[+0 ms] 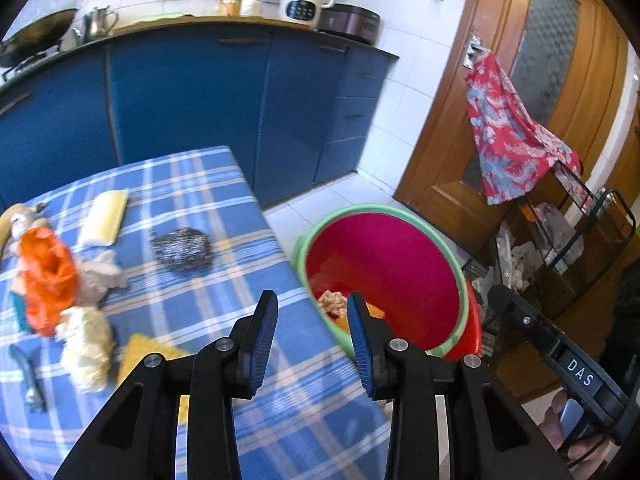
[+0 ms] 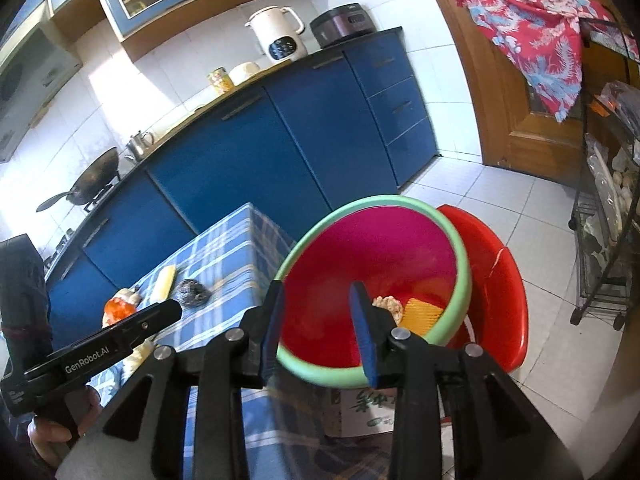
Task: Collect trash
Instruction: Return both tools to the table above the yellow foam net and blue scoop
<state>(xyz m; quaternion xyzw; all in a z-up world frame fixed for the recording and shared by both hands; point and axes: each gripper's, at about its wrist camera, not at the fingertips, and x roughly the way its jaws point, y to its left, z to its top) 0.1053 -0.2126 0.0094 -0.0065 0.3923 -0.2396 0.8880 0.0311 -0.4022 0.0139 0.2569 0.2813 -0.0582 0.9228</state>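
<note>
A red bin with a green rim (image 1: 384, 264) stands just off the right edge of the blue plaid table (image 1: 208, 184). A beige crumpled wad (image 1: 332, 302) and a yellow piece (image 1: 376, 312) lie inside it. My left gripper (image 1: 312, 300) hangs open and empty over the table's edge by the rim. My right gripper (image 2: 317, 290) is open and empty above the bin's (image 2: 376, 248) near rim. On the cloth lie an orange plastic bag (image 1: 46, 276), a steel scrubber (image 1: 184, 248), a pale yellow sponge (image 1: 104, 218), crumpled tissues (image 1: 88, 344) and a yellow cloth (image 1: 144, 352).
Blue kitchen cabinets (image 1: 192, 96) run behind the table. A second red basin (image 2: 500, 280) sits behind the bin, and a cardboard box (image 2: 360, 408) is under it. A wooden door (image 1: 520, 80) with a red floral cloth (image 1: 508, 136) and a black wire rack (image 2: 608, 240) stand at the right.
</note>
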